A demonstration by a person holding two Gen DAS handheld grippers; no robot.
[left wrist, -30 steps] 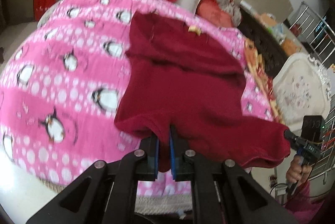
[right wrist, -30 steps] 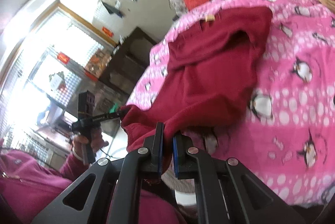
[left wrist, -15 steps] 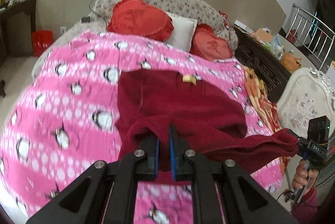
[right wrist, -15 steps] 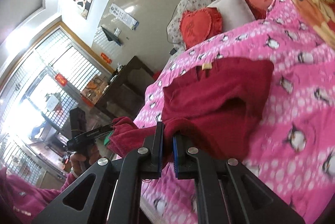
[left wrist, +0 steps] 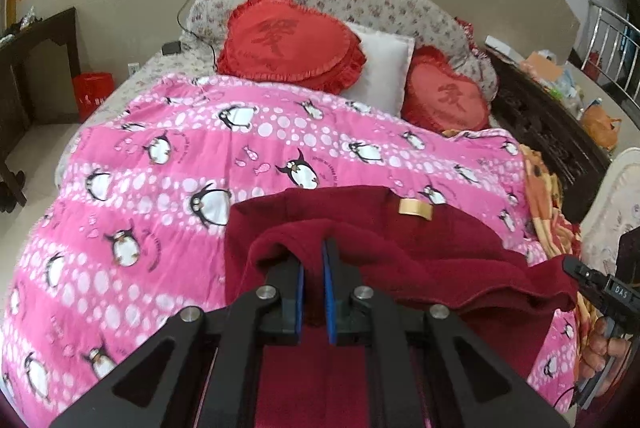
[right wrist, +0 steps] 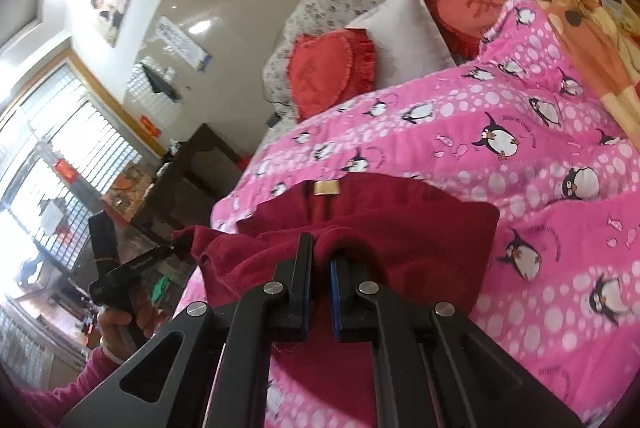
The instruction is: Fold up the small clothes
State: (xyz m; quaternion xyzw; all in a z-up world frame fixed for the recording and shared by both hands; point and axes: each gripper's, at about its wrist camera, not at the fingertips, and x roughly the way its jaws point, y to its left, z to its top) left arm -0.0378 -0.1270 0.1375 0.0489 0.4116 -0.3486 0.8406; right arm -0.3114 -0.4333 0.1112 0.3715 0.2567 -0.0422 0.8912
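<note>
Bedroom: bed under a pink penguin-print quilt (left wrist: 168,187), two red heart-shaped frilled cushions (left wrist: 288,43) and a white pillow (left wrist: 380,67) against a floral headboard.

Task item: a dark red fleece garment (left wrist: 440,248) with a small gold label (left wrist: 416,207) at its far edge, lying on the quilt's near half.

Change vs a second ago: the near hem then hung stretched out toward the cameras, garment open at full length. Now both grippers have carried that hem up and over toward the label end. In both views the lifted edge sits above the flat lower layer, label just beyond it. Reads as the first lengthwise fold mid-travel, hem not yet laid down.

Grip:
- left gripper (left wrist: 314,260): jaws closed, clamped on a rolled hem corner of the fleece.
- right gripper (right wrist: 322,248): same, pinched tight on the other hem corner, cloth bunched over the tips.

From the left wrist view the right gripper shows at the right edge, fleece edge draped up to its nose.

Hard to see:
- near part of the garment is behind the gripper bodies in both views, so whether the lower layer lies flat there is unknown.
- sleeves or legs not distinguishable; garment type unclear.
- fisheye bends the edges; the fold line's straightness can't be judged.
- the person shows only as a hand and a pink sleeve (right wrist: 60,384).
</note>
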